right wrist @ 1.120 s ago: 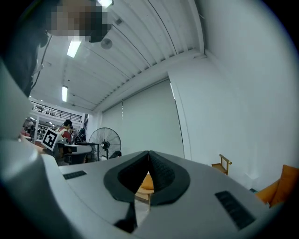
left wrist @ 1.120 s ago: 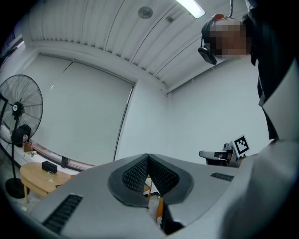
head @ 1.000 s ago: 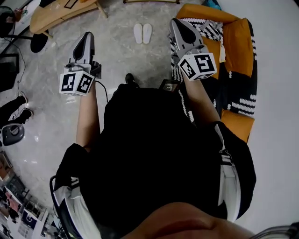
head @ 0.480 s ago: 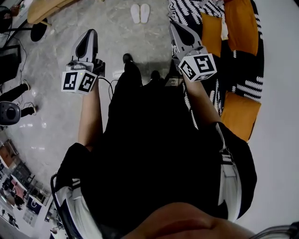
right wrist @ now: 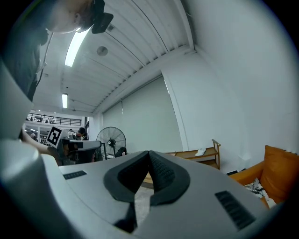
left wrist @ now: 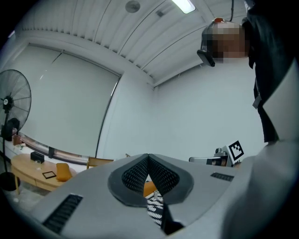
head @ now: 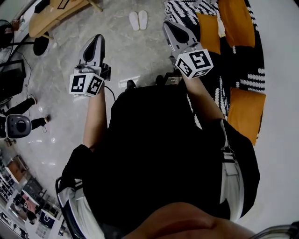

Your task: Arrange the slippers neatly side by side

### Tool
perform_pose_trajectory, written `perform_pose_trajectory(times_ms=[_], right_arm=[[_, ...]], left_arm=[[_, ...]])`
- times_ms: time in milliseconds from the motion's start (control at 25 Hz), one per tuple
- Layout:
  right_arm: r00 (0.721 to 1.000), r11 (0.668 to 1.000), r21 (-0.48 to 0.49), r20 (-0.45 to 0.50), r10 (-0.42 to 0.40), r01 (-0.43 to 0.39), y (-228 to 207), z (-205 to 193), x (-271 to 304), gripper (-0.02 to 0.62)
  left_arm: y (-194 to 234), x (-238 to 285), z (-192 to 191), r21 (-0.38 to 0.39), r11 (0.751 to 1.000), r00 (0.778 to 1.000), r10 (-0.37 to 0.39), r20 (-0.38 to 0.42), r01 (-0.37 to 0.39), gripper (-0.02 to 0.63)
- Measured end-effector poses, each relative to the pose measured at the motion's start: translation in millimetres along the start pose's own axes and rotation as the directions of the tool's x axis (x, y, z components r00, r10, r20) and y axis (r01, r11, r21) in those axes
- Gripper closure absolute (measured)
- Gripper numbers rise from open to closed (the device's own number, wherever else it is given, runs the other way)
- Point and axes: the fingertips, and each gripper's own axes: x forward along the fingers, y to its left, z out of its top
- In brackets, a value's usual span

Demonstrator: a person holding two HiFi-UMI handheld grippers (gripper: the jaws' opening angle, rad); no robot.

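Head view, left to right.
- Far left: a wooden tabletop (head: 51, 16) at the top corner, over a pale marble floor (head: 117, 51).
- Left gripper (head: 98, 38): held out level above the floor, marker cube facing the camera. In the left gripper view its fingers (left wrist: 159, 175) are pressed together at the tips with nothing between them. A standing fan (left wrist: 11, 107) is at the edge of that view.
- Slippers (head: 138, 20): a white pair at the top centre of the head view. They lie on the floor side by side, touching or nearly so, with toes pointing away. They are well apart from both grippers and sit between the two tips as seen from above.
- Right gripper (head: 167, 24): also level, held just beside the sofa edge. In the right gripper view its fingers (right wrist: 161, 170) meet at the tip and hold nothing.
- Right: a sofa with orange cushions (head: 208, 32) and a black-and-white patterned throw (head: 184, 8).
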Motion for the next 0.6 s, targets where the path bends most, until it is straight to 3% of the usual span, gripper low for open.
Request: perform_pose_trajectory(times_ms=[200, 360, 600], right_arm=[[0.999, 0.999, -0.009, 0.003, -0.051, 0.051, 4.8, -6.8, -2.0, 0.563], [0.995, 0.991, -0.08, 0.008, -0.104, 0.105, 18.8, -2.0, 11.7, 0.563], [0.992, 0.988, -0.096, -0.012, -0.125, 0.123, 24.5, -5.1, 20.5, 0.563]], left_arm=[[2.8, -1.5, 3.7, 0.035, 0.999, 1.0, -0.022, 0.013, 0.022, 0.591], [40.1, -21.4, -2.3, 0.055, 0.995, 0.997, 0.083, -0.003, -0.083, 0.591], [67.8, -40.3, -8.4, 0.05, 0.98, 0.981, 0.194, 0.001, -0.193, 0.591]])
